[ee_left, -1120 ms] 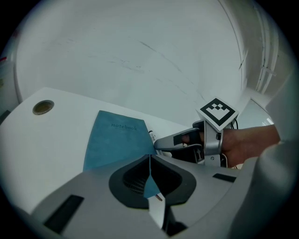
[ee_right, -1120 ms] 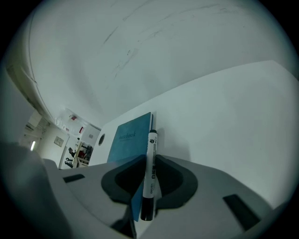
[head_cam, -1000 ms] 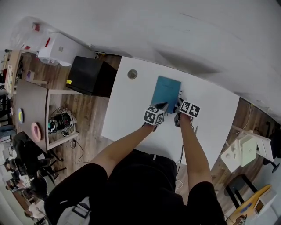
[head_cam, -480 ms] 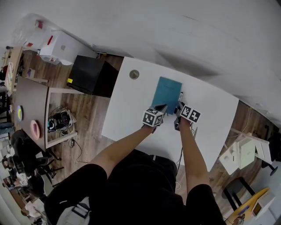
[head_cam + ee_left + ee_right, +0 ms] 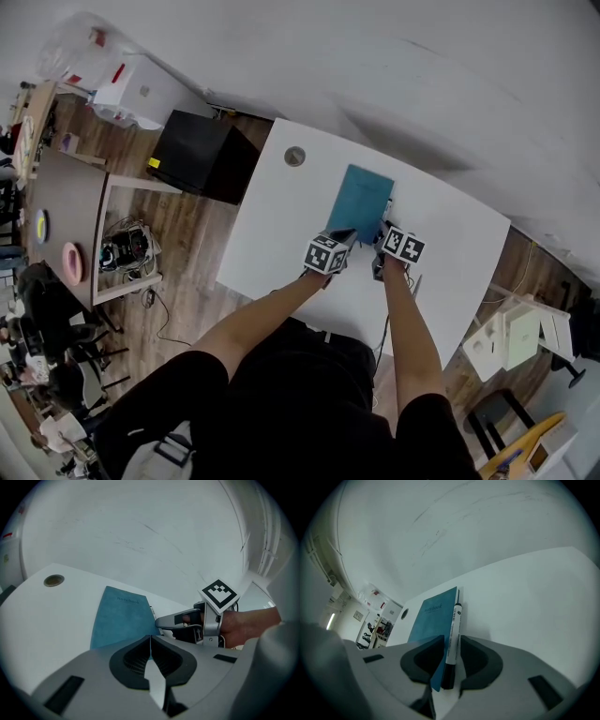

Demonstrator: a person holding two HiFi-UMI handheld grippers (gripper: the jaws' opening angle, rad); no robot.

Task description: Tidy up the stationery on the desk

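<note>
A teal notebook (image 5: 359, 199) lies on the white desk (image 5: 281, 216), with a black-and-white pen (image 5: 453, 630) along its right edge. My right gripper (image 5: 382, 230) is at the notebook's near right corner. Its jaws have just been opening; in the right gripper view (image 5: 449, 641) the pen and the notebook's corner (image 5: 433, 613) lie between them with a little slack. My left gripper (image 5: 345, 234) is shut with nothing visible between its jaws, its tips (image 5: 150, 639) at the notebook's near edge (image 5: 121, 618). The right gripper (image 5: 161, 624) shows just right of it.
A round metal cable grommet (image 5: 294, 156) sits in the desk's far left corner, also seen in the left gripper view (image 5: 54, 580). A black box (image 5: 192, 159) stands on the wooden floor left of the desk. A white wall runs behind the desk.
Both grippers stay at the notebook's near end. The right gripper's marker cube has rolled slightly and sits a little nearer to me. The notebook has not moved.
</note>
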